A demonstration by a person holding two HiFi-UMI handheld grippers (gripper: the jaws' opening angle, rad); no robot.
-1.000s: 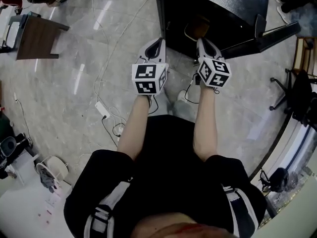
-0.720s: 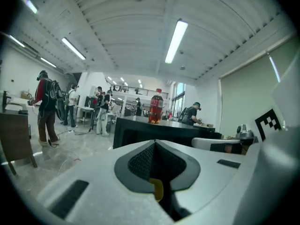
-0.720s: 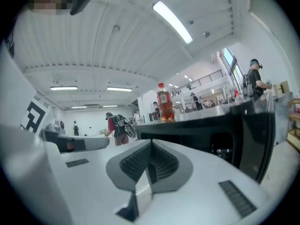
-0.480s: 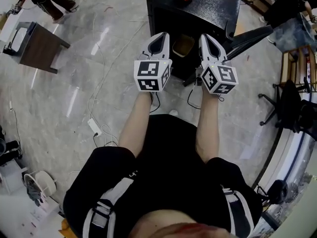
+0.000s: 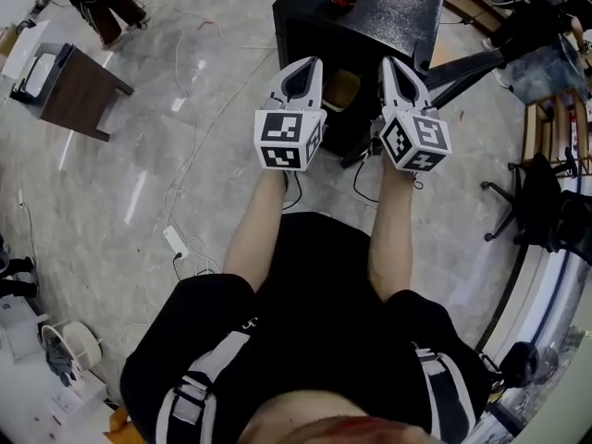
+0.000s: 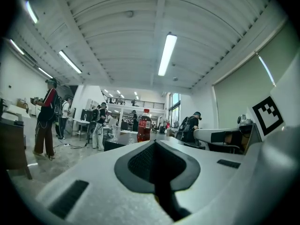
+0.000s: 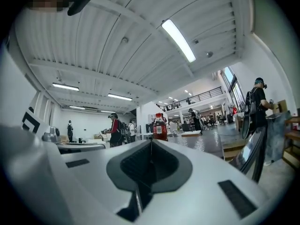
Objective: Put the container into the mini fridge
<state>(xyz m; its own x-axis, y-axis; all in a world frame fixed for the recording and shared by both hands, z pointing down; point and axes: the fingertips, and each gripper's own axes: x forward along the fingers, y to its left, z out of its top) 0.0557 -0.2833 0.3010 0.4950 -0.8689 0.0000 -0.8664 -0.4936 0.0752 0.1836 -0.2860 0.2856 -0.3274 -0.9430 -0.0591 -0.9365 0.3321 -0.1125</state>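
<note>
the right claw (image 7: 150,142) has its jaws together, a red-capped bottle (image 7: 160,128) upright beyond it.

Open lab hall: strip lights (image 6: 167,55), mezzanine railing (image 7: 202,97), standing people (image 6: 47,118).

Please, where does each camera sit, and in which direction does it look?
Head view: on the person's head, steeply down at the mini fridge; arms, torso, left tongs, right tongs show.
Left gripper view: on left tongs, forward along shut jaws to the bottle.
Right gripper view: likewise, on right tongs.
All share the bottle.
</note>
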